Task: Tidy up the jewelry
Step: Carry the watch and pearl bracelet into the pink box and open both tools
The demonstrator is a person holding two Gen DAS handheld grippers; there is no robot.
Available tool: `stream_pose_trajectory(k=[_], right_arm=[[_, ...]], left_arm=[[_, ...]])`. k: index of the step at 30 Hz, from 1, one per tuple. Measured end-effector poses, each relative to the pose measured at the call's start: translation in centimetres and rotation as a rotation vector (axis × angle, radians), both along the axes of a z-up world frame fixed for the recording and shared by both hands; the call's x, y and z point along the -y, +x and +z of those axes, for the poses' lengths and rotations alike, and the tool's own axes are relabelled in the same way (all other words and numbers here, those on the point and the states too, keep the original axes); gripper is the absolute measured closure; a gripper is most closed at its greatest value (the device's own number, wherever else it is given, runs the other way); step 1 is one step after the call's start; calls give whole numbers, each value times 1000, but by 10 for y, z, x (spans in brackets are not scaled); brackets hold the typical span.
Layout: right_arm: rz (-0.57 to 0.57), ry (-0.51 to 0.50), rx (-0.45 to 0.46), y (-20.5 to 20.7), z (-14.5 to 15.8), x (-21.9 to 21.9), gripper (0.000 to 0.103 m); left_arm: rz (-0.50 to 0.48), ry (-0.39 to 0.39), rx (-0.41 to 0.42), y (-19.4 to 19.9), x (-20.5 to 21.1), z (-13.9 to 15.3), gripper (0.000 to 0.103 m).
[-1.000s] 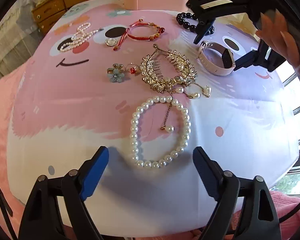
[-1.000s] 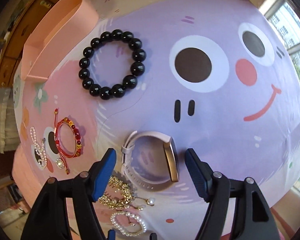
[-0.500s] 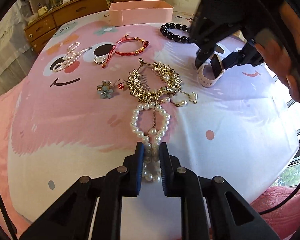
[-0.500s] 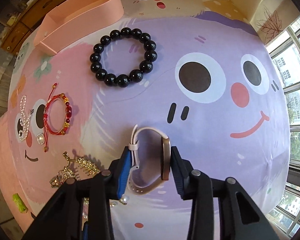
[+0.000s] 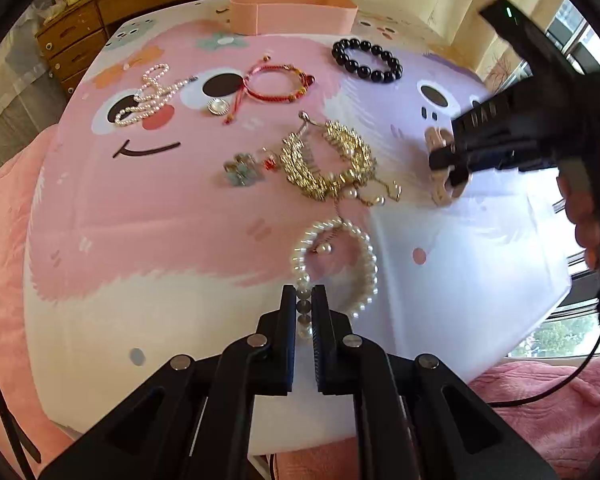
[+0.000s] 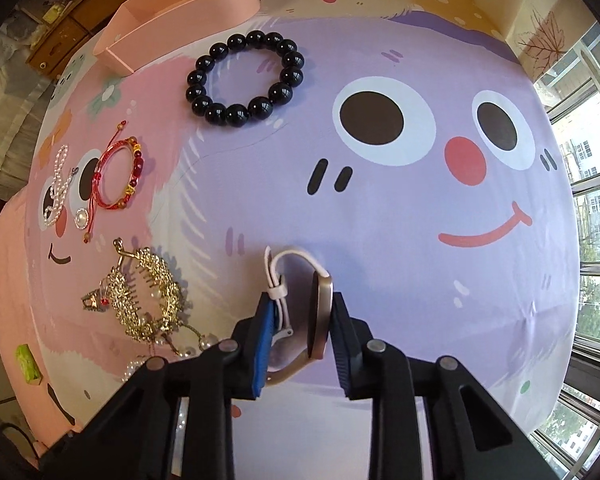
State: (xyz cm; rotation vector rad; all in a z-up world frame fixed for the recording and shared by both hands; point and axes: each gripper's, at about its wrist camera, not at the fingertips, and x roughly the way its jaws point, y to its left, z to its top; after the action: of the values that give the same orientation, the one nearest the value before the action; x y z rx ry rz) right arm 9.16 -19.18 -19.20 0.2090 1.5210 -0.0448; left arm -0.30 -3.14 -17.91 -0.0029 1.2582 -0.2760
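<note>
The left gripper (image 5: pixel 304 304) is clamped on the pearl bracelet (image 5: pixel 340 264). Its fingers pinch one short run of beads at the loop's near left edge, and the rest of the loop fans away from the tips, up and to the right, over the cloth (image 5: pixel 140 240). A small drop pearl on a chain hangs inside the loop. The bracelet lies just on the near side of the gold comb (image 5: pixel 328 160), which serves as the landmark here.

The right gripper (image 6: pixel 300 312) has the watch (image 6: pixel 300 300) between its fingers, and its jaws are closing on it. The watch stands on edge: the gold case presses flat against the right finger, the pale strap with its keeper lies against the blue pad of the left finger, and the strap's loop arches away beyond the tips. Its long axis runs along the fingers. In the left wrist view the watch sits to the right of the comb, well apart from it.

Beyond the comb lie the red bracelet (image 5: pixel 276 84), the black bead bracelet (image 5: pixel 366 60) and a pearl string (image 5: pixel 148 96); the pink box (image 5: pixel 292 10) stands farthest back. Small rings (image 5: pixel 244 168) lie just left of the comb.
</note>
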Motion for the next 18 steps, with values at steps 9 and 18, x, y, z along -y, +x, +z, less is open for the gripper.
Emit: stream_pose_trajectory(k=[9, 18], right_arm=[[-24, 57, 22, -32, 20, 27, 80], [-5, 128, 235, -17, 98, 53, 79]], left_arm=[[-46, -19, 55, 23, -20, 58, 98], [-109, -56, 193, 58, -6, 135, 98]])
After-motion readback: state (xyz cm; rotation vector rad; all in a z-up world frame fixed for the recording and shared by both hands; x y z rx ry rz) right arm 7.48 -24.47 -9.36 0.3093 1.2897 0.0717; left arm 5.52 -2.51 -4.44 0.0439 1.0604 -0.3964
